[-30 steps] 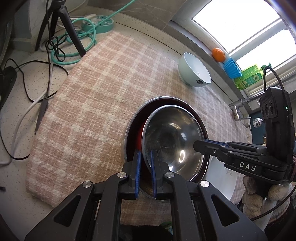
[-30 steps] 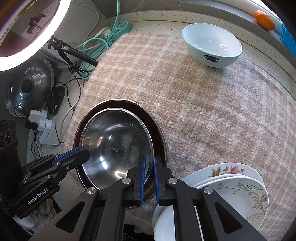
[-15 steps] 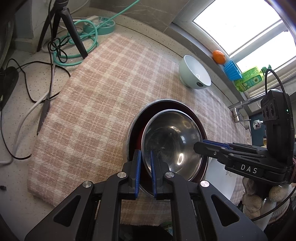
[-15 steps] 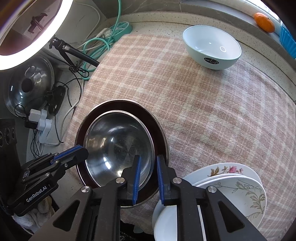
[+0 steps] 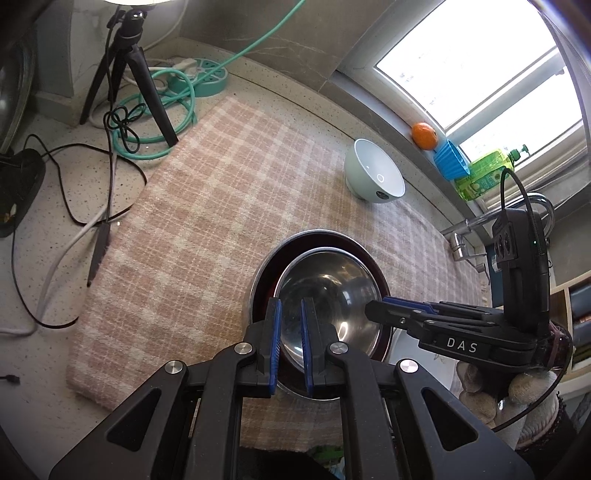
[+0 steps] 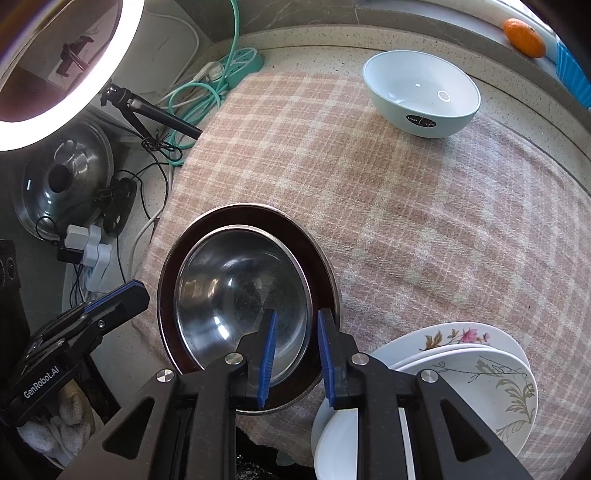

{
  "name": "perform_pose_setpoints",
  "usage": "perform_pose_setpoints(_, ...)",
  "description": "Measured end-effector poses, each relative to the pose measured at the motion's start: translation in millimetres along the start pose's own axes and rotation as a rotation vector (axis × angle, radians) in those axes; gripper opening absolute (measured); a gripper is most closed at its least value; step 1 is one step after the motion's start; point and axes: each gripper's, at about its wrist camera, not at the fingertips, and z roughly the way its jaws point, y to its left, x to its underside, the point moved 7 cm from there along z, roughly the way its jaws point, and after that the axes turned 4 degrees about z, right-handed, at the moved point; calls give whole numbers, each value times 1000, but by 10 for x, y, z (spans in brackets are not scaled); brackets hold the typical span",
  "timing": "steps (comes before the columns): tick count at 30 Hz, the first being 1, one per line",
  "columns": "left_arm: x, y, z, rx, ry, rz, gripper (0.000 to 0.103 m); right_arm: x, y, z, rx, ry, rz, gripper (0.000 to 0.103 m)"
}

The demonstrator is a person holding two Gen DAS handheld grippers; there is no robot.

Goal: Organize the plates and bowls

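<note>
Shiny steel bowl (image 6: 240, 310), nested in a dark-rimmed metal bowl (image 6: 321, 269) on the checked cloth (image 6: 406, 221), lies beneath both tools: right gripper (image 6: 294, 354), jaws just parted, straddles its near rim unpressed; left gripper (image 5: 290, 345) nearly closed, empty.

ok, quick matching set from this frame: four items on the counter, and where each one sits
Items
1. steel bowl
2. pale green bowl
3. floral plates
4. orange

Places
A. on the window ledge
B. alone at the far side of the checked cloth
C. nested inside the dark-rimmed bowl
D. stacked at the near right edge of the cloth

Pairs: 1-C, 2-B, 3-D, 4-A
</note>
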Motion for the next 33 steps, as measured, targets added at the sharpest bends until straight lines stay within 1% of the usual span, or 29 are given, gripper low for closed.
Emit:
perform_pose_setpoints(2,-26,22,-49,0,-12,-8,8,-3,-2,-44,-9,-8,5,20)
perform_pose_setpoints(4,-60,45,-96,3,-24,-15,8,-17,-9,-146,-35,-27,19,20)
perform_pose_setpoints(8,-129,56,-153,7,-45,-23,8,-78,-61,-427,-73,-94,40,20)
perform_pose_setpoints(11,-176,17,-162,11,-55,-21,8,-141,-144,-642,-72,-149,51,20)
perform_pose_setpoints(16,-250,-117,-135,22,-61,-4,8,-249,-369,-956,-43,-230,69,20)
perform_pose_setpoints(19,-295,-214,-99,24,-62,6,8,-307,-505,-1126,-31,-263,65,21)
perform_pose_setpoints(20,-311,-248,-89,24,-63,8,8,-328,-543,-1182,-30,-273,61,24)
perform_pose_setpoints(22,-347,-322,-63,26,-64,13,8,-373,-611,-1285,-24,-290,44,28)
perform_pose_setpoints(25,-397,-446,-30,25,-68,20,8,-452,-711,-1450,-10,-328,20,28)
perform_pose_setpoints(33,-625,-756,96,27,-80,13,8,-743,-974,-1723,-20,-395,-18,28)
